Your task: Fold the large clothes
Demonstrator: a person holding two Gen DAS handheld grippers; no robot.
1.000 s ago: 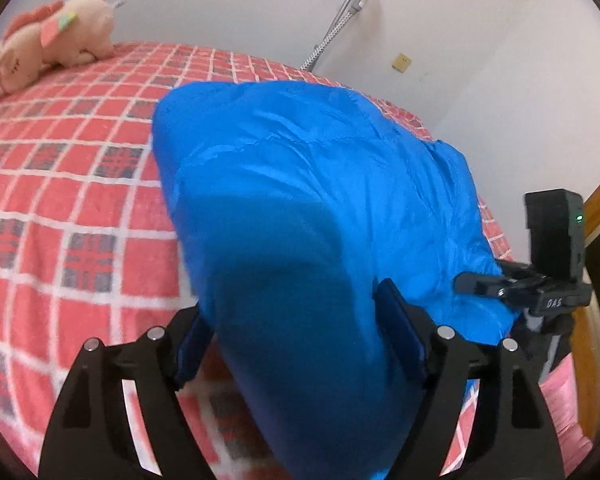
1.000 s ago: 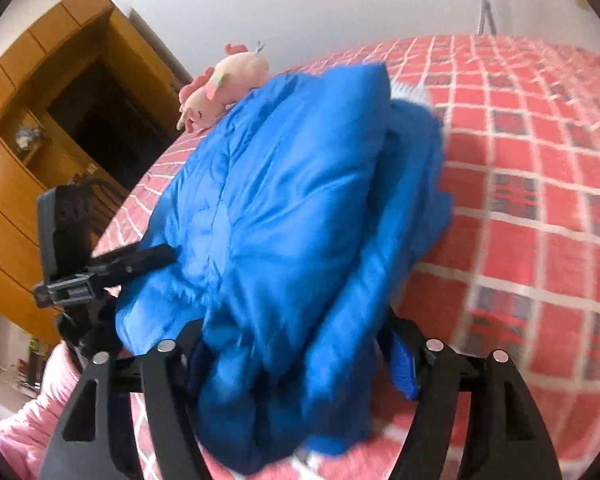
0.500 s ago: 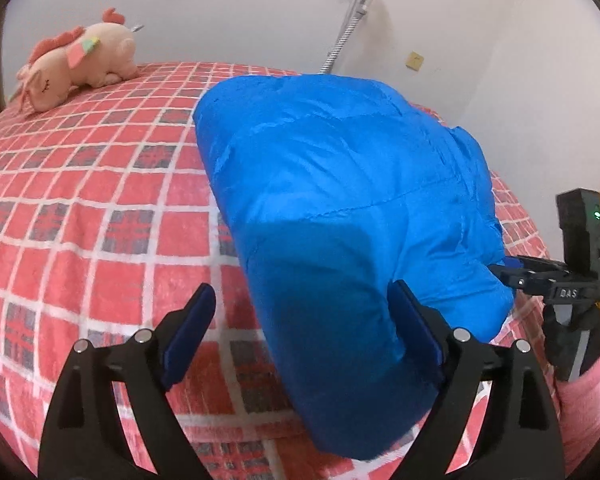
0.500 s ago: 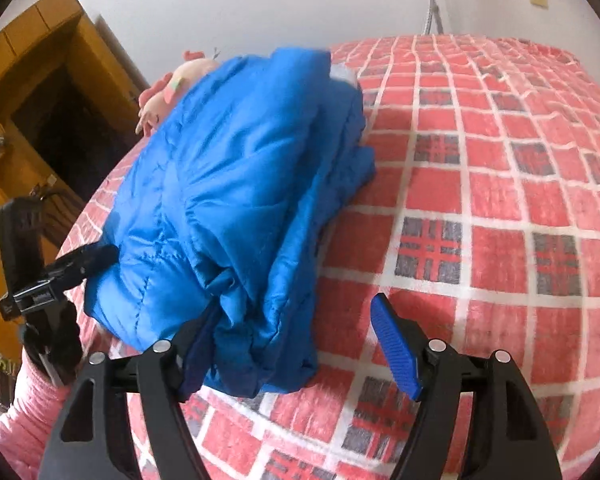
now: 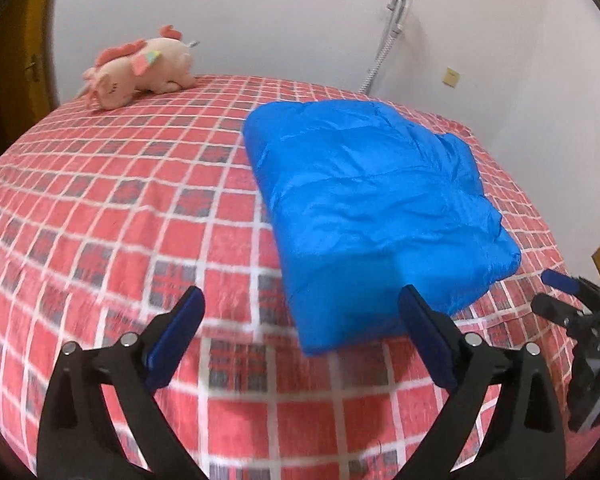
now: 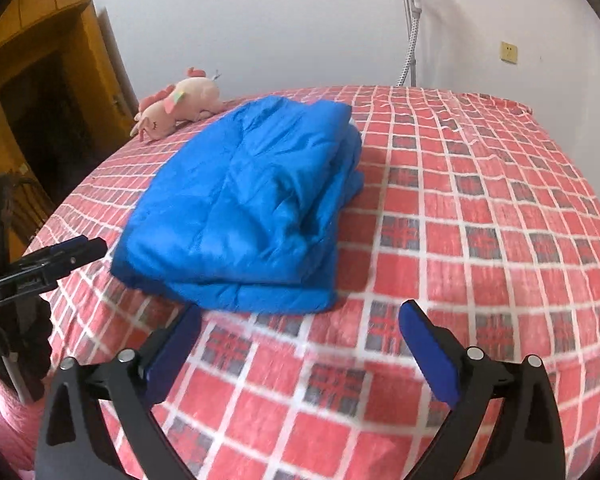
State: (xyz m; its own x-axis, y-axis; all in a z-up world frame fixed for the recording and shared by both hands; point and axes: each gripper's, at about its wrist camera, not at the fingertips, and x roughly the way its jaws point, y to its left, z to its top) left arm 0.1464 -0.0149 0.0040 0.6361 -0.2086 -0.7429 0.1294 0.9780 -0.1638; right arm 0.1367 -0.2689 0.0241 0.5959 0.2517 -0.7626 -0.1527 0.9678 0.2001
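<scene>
A blue puffer jacket (image 5: 372, 208) lies folded into a thick rectangular bundle on the red checked bed (image 5: 120, 208). It also shows in the right wrist view (image 6: 252, 208). My left gripper (image 5: 300, 312) is open and empty, just short of the bundle's near edge. My right gripper (image 6: 300, 320) is open and empty, just short of the bundle's near corner. The right gripper shows at the right edge of the left wrist view (image 5: 572, 304), and the left gripper at the left edge of the right wrist view (image 6: 48, 260).
A pink plush toy (image 5: 140, 68) lies at the far side of the bed, also seen in the right wrist view (image 6: 176, 104). A white wall with a metal pole (image 5: 388, 28) is behind. A wooden wardrobe (image 6: 40, 80) stands to the left.
Both grippers let go of the blue jacket and pulled back from it. The folded bundle now rests on the bed.
</scene>
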